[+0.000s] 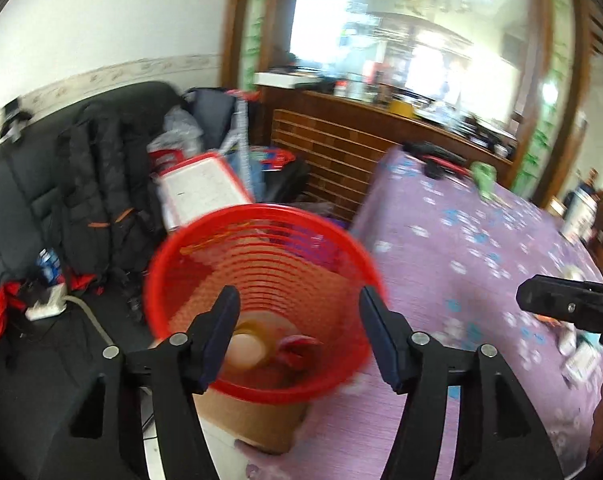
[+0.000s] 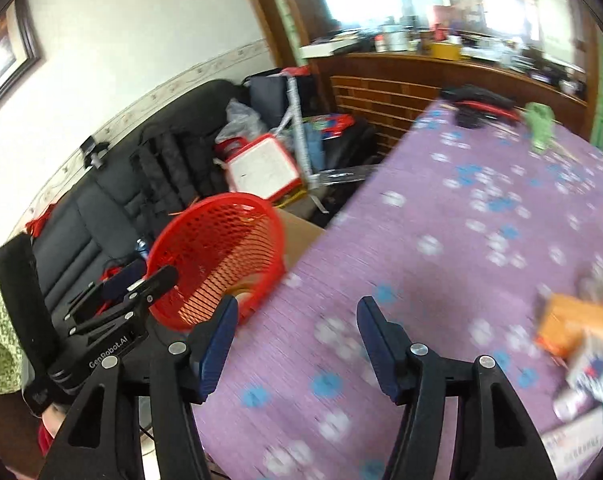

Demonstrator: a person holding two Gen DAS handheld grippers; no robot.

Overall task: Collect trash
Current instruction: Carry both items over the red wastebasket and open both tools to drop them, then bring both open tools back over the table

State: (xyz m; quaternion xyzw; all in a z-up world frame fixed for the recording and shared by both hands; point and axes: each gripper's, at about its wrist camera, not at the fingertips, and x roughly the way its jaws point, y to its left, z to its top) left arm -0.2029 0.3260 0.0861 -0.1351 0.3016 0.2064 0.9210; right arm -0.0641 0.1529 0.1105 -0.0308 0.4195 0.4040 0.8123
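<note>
Left gripper (image 1: 297, 332): jaws spread, nothing between the pads. It hangs directly over the mouth of the red mesh basket (image 1: 261, 264), whose rim runs behind both fingertips.

Red mesh basket: stands on a cardboard box (image 1: 257, 420) hard against the edge of the worktop (image 1: 461, 240). Contents at the bottom: a pale rounded item (image 1: 243, 354), a yellowish item beside it, and a red piece (image 1: 297, 350); all blurred, kind not readable.

Right gripper (image 2: 297, 334): jaws spread and empty, poised above bare cloth near the worktop's basket-side edge.

Trash still out: an orange packet (image 2: 573, 328) and a heap of white and blue wrappers (image 2: 593, 380) lie on the worktop to the right of the right gripper, well clear of its jaws.

Worktop: covered in a purple cloth printed with white and blue flowers. At its far end, a black and red object (image 2: 477, 106) and a green item (image 2: 541, 124).

Room: black sofa (image 1: 33, 208) along a white wall, loaded with a dark backpack (image 1: 105, 204), bags and a red-framed white board (image 1: 203, 190). Dark wooden counter (image 2: 421, 68) behind, cluttered, under a bright window.
</note>
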